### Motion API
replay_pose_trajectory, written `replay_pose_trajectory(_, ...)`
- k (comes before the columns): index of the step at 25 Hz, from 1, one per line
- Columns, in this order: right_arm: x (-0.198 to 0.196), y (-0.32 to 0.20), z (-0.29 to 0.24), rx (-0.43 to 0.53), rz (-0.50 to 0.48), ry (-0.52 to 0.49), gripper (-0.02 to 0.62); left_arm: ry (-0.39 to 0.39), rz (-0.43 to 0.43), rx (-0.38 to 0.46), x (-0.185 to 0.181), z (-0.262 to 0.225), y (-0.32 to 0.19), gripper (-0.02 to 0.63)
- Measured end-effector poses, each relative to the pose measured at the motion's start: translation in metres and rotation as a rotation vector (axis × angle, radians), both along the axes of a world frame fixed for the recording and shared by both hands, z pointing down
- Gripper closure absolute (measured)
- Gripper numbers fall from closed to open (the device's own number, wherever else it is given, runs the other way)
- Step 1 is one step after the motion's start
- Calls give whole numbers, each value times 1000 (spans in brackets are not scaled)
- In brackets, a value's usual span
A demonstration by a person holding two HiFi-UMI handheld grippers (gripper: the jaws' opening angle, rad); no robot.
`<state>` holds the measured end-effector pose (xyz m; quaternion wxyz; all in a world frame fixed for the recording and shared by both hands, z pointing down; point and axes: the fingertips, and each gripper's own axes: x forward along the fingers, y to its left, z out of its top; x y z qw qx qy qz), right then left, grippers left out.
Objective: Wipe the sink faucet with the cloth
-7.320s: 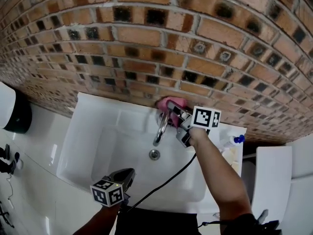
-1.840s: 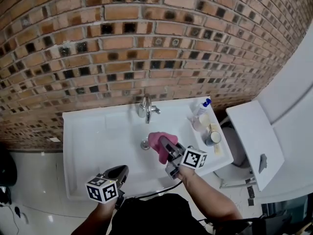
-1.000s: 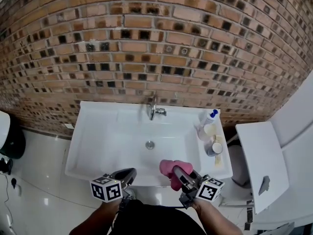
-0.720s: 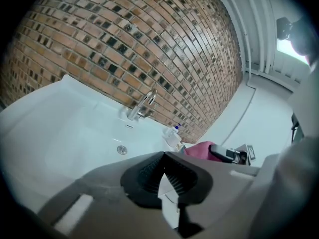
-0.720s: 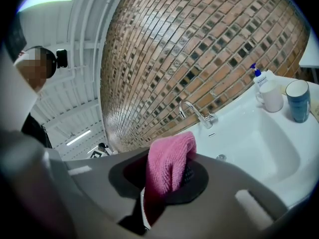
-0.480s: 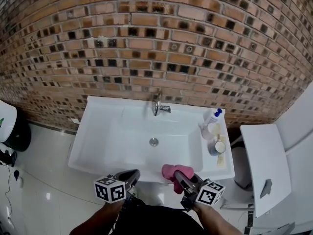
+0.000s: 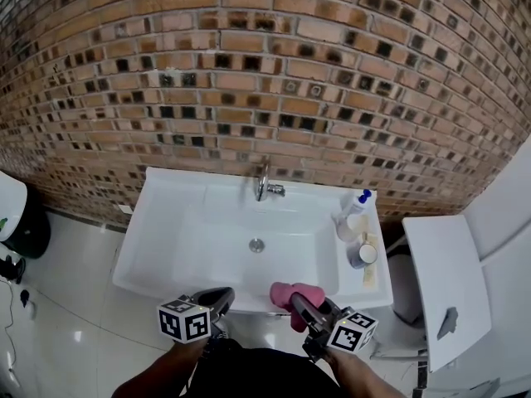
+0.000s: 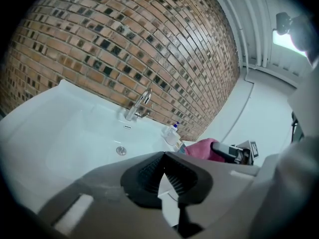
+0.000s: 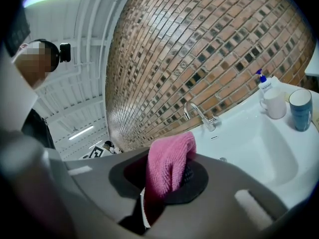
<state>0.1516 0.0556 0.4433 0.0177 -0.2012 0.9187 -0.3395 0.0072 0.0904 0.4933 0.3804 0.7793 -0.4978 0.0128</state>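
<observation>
Right gripper [image 9: 167,177]: jaws clamped on a pink cloth [image 9: 168,161]. A fold is pinched between the pads, and the rest stands up above them.

Left gripper [image 8: 164,176]: pads are pressed together at the tips, with nothing between them.

Position, head view: both grippers are held at the 6 o'clock rim of the white sink [image 7: 178,222], the left at about 7 and the right at about 5. The cloth lies over the front rim and is well apart from the chrome faucet [image 7: 264,184], which stands at 12 o'clock against the brick wall [image 7: 265,73].

Progress (judgement): no cloth-to-faucet contact exists at this moment. The frames do not show whether the faucet has been wiped. If it has not, the whole reach across the basin and the wipe itself remain.

Containers: the basin is seen bare apart from its drain [image 7: 256,245]; no standing water is made out. On the 3 o'clock ledge stand a white bottle with a blue nozzle [image 9: 263,81], a white cup [image 9: 273,106] just beside it and a blue cup [image 9: 300,109]. Their contents cannot be told.
</observation>
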Motion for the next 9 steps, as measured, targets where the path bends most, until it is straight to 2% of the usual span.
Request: replay_pose_trajectory(9,6,5,-6,38,10,17,538,-10,9,0,6,-7,-11,601)
